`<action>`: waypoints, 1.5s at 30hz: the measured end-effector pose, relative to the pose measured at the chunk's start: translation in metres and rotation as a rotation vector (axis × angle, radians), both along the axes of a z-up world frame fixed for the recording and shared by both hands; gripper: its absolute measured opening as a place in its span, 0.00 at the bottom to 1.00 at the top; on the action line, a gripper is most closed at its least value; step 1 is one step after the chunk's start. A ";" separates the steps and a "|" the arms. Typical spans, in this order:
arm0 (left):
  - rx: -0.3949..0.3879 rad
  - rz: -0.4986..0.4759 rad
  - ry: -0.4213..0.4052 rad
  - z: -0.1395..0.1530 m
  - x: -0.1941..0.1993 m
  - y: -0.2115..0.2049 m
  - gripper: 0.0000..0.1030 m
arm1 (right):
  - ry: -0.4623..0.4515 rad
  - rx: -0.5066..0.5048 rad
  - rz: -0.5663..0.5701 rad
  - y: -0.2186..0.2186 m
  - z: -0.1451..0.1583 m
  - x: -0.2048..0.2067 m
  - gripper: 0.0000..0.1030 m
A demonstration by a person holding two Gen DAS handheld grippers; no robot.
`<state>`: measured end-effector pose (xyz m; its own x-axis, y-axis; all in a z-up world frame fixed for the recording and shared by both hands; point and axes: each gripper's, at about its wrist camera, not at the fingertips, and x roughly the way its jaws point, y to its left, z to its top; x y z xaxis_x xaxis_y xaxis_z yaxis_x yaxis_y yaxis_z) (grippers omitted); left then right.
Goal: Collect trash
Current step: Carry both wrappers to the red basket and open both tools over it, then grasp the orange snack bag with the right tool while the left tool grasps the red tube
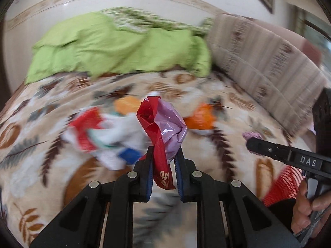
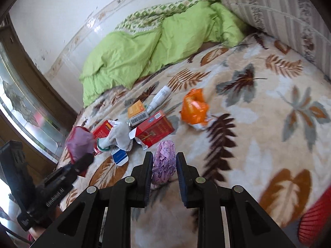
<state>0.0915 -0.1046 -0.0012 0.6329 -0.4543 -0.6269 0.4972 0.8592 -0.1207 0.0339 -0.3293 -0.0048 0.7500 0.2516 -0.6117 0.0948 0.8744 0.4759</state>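
Observation:
My left gripper [image 1: 163, 161] is shut on a crumpled red and purple wrapper [image 1: 163, 124], held above the bed; it also shows in the right wrist view [image 2: 79, 142]. My right gripper [image 2: 164, 165] is shut on a crumpled purple paper ball [image 2: 164, 161], whose tip shows in the left wrist view [image 1: 251, 135]. On the leaf-patterned blanket [image 2: 258, 107] lie a red box [image 2: 155, 130], an orange wrapper [image 2: 193, 108], an orange box [image 2: 136, 110], a white sock [image 2: 120, 136], a white bottle [image 2: 160, 97] and a blue-white carton [image 2: 120, 158].
A green duvet [image 2: 144, 49] lies at the head of the bed by the white wall. A striped cushion [image 2: 279, 16] stands on the right. A red slatted basket [image 2: 316, 221] sits at the lower right, also in the left wrist view [image 1: 283, 186]. A glass door [image 2: 18, 103] is on the left.

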 end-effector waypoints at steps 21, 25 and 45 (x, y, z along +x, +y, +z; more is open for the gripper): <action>0.048 -0.718 0.175 0.004 -0.183 -0.349 0.37 | 0.059 0.018 -0.655 -0.247 -0.001 -0.254 0.38; 0.030 -0.711 0.191 0.002 -0.175 -0.345 0.50 | 0.049 0.005 -0.681 -0.254 -0.002 -0.260 0.55; 0.062 -0.113 0.022 0.011 -0.063 -0.104 0.70 | 0.049 -0.066 -0.212 -0.105 -0.003 -0.085 0.60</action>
<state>0.0286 -0.2090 0.0102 0.5660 -0.4816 -0.6691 0.5890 0.8041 -0.0805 -0.0509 -0.4339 -0.0082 0.7507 0.0499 -0.6588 0.3010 0.8618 0.4084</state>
